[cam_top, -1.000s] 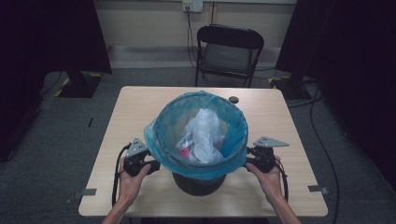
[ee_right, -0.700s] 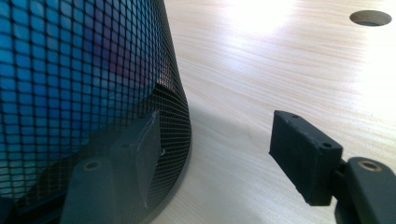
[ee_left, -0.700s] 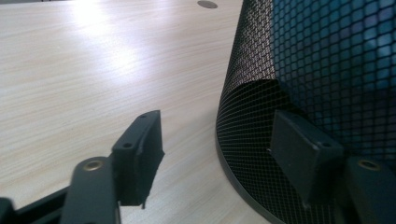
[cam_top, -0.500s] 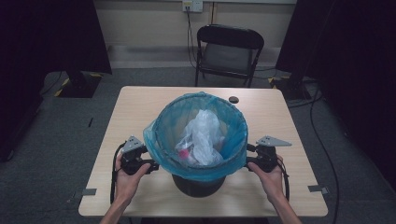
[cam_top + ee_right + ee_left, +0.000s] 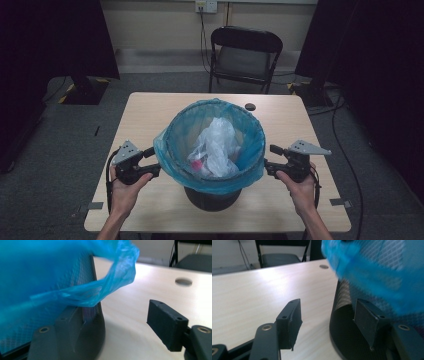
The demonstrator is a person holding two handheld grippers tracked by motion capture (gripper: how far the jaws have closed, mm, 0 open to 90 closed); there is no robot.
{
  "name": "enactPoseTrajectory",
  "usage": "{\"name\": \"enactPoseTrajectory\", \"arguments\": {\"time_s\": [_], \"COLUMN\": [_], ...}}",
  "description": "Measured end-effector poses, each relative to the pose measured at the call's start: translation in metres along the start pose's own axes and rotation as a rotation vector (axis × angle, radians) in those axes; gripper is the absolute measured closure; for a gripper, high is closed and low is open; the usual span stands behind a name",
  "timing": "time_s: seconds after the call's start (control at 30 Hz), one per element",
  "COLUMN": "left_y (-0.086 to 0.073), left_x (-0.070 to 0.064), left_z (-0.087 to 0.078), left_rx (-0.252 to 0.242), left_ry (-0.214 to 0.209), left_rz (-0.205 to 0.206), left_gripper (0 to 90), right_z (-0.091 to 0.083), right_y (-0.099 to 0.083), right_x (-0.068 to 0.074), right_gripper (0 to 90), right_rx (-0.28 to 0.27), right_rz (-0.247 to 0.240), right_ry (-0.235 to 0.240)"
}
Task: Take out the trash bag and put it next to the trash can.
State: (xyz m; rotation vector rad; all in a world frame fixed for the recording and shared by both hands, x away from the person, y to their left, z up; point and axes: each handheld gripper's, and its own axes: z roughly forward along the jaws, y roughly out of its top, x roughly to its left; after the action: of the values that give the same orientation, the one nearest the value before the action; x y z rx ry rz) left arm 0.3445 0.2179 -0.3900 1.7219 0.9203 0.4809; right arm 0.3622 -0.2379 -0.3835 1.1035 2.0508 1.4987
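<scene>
Jaws of our left gripper (image 5: 152, 170) and right gripper (image 5: 267, 167) stood apart, holding nothing, flanking the blue-lined mesh bin (image 5: 212, 197) with crumpled white plastic (image 5: 217, 145) inside

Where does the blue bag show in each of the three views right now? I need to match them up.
High view: blue bag at table centre, draped over the bin's rim.
Left gripper view: upper right, hanging over the mesh bin.
Right gripper view: upper left, its edge hanging over the mesh.
Shared landmark: the round hole in the tabletop.
</scene>
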Motion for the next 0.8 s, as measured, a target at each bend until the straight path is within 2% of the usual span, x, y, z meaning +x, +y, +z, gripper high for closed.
{"name": "enactPoseTrajectory", "arguments": {"time_s": [0.1, 0.17, 0.23, 0.37, 0.53, 0.6, 0.63, 0.67, 0.7, 0.73, 0.8], "left_y": [0.010, 0.016, 0.021, 0.031, 0.046, 0.054, 0.057, 0.059, 0.061, 0.063, 0.064], "left_x": [-0.004, -0.005, -0.006, -0.006, -0.005, -0.006, -0.007, -0.007, -0.008, -0.009, -0.010], "left_z": [-0.003, -0.006, -0.007, -0.013, -0.018, -0.016, -0.016, -0.017, -0.017, -0.016, -0.015], "left_rx": [-0.017, -0.035, -0.052, -0.099, -0.139, -0.142, -0.143, -0.153, -0.164, -0.156, -0.155], "left_ry": [-0.005, -0.013, -0.015, -0.012, -0.014, -0.017, -0.022, -0.029, -0.043, -0.046, -0.054], "left_rz": [0.018, 0.041, 0.036, 0.035, 0.027, 0.036, 0.046, 0.047, 0.041, 0.045, 0.059], "left_gripper": [29.8, 30.1, 30.9, 31.1, 28.0, 27.7, 28.2, 29.2, 32.8, 37.3, 45.1], "right_z": [-0.001, -0.001, 0.000, -0.002, -0.003, -0.003, -0.003, -0.003, -0.003, -0.004, -0.004], "right_y": [0.011, 0.016, 0.021, 0.030, 0.044, 0.049, 0.051, 0.053, 0.054, 0.055, 0.056], "right_x": [0.003, 0.004, 0.005, 0.005, 0.006, 0.008, 0.009, 0.010, 0.012, 0.012, 0.013], "right_gripper": [27.1, 27.9, 29.7, 32.0, 37.4, 43.7, 47.8, 48.8, 54.6, 60.8, 66.2], "right_rx": [-0.030, -0.037, -0.038, -0.075, -0.095, -0.112, -0.120, -0.121, -0.122, -0.127, -0.128], "right_rz": [-0.012, -0.018, -0.029, -0.022, -0.032, -0.027, -0.038, -0.051, -0.056, -0.061, -0.063], "right_ry": [0.000, 0.011, 0.002, 0.006, 0.000, -0.001, 0.008, -0.003, -0.004, 0.020, 0.029]}}
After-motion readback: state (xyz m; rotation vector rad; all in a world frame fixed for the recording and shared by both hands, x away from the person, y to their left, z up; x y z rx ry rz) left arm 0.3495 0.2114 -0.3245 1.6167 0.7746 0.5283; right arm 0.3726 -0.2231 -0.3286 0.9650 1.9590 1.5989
